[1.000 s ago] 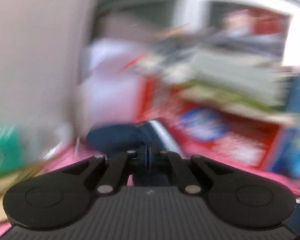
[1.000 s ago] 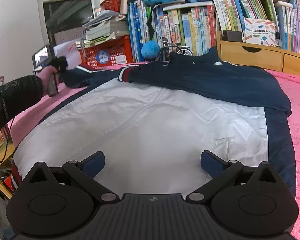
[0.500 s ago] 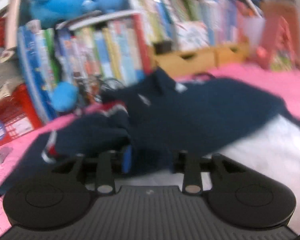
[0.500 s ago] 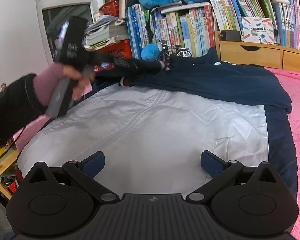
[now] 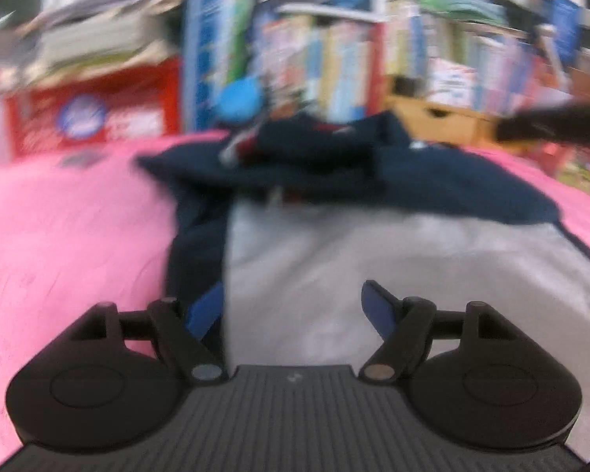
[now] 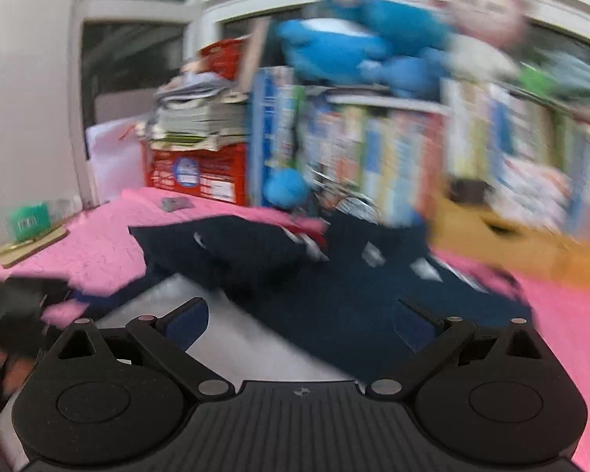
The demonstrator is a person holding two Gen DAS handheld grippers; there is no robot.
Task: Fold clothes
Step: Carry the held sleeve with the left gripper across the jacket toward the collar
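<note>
A navy and white jacket (image 5: 373, 247) lies spread on the pink bed cover (image 5: 70, 236). Its navy sleeve (image 5: 295, 149) with a red and white cuff is folded across the top part. My left gripper (image 5: 291, 308) hovers over the white panel near the navy side strip; its jaws are opening and nothing is between them. In the right wrist view the jacket (image 6: 334, 295) shows mostly navy, with the white panel (image 6: 232, 338) at lower left. My right gripper (image 6: 299, 324) stands open above it, holding nothing. Both views are blurred by motion.
A bookshelf (image 6: 373, 149) with blue plush toys (image 6: 334, 47) backs the bed, beside a red crate (image 6: 200, 173) under stacked papers. Wooden drawers (image 5: 436, 118) stand at the right. A dark sleeve and hand (image 6: 11, 326) show at the left edge. A dark blurred shape (image 5: 550, 126) crosses the right.
The left gripper, shut on the sleeve before, carried it across onto the jacket, let go and drew back with jaws opening. The right gripper rose and swung toward the navy top part.
</note>
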